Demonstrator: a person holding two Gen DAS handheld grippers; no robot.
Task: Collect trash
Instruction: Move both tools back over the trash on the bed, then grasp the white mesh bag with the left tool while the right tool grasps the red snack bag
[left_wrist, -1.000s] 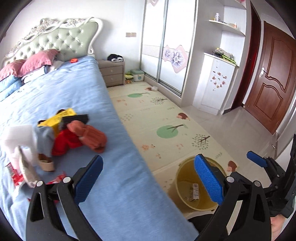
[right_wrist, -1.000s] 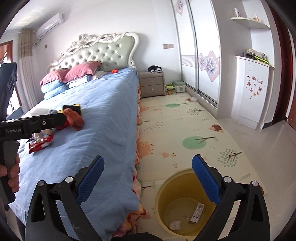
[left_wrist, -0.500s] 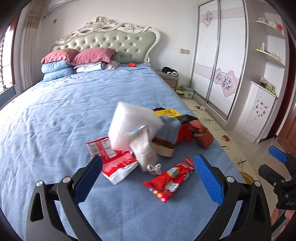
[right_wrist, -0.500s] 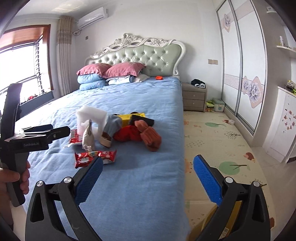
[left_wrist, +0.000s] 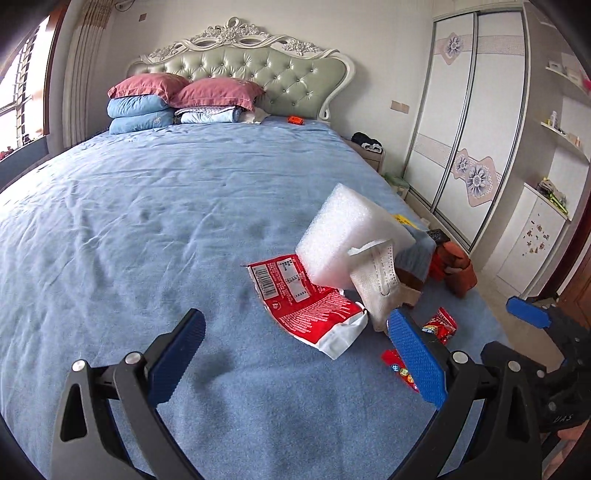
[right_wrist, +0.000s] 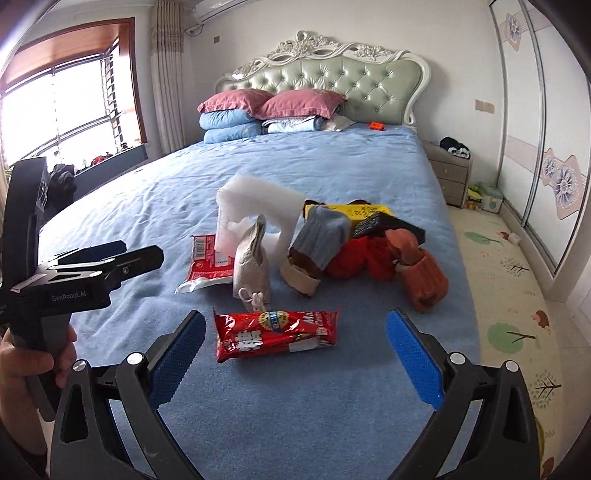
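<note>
Trash and clothes lie in a pile on the blue bed (left_wrist: 155, 206). A red candy wrapper (right_wrist: 277, 334) lies flat just ahead of my right gripper (right_wrist: 295, 356), which is open and empty. My left gripper (left_wrist: 295, 356) is open and empty too, with a red-and-white snack bag (left_wrist: 306, 299) just beyond its fingers. That snack bag (right_wrist: 207, 262) is partly under a white foam sheet (right_wrist: 255, 210) and beside a beige pouch (right_wrist: 253, 266). In the left wrist view the foam sheet (left_wrist: 347, 236) stands over the bag, and the candy wrapper (left_wrist: 439, 325) is half hidden behind a finger.
A grey sock (right_wrist: 321, 236), yellow box (right_wrist: 354, 212), black box (right_wrist: 388, 225), red cloth (right_wrist: 358, 258) and orange sock (right_wrist: 421, 273) sit in the pile. A hand (right_wrist: 29, 365) holds the left gripper (right_wrist: 92, 266). Pillows (right_wrist: 266, 107) are at the headboard; a nightstand (right_wrist: 452, 173) and play mat (right_wrist: 509, 280) lie right.
Both grippers swung away from the yellow bin on the floor to face the bed, then moved closer to the trash pile. Both stayed open and empty.
</note>
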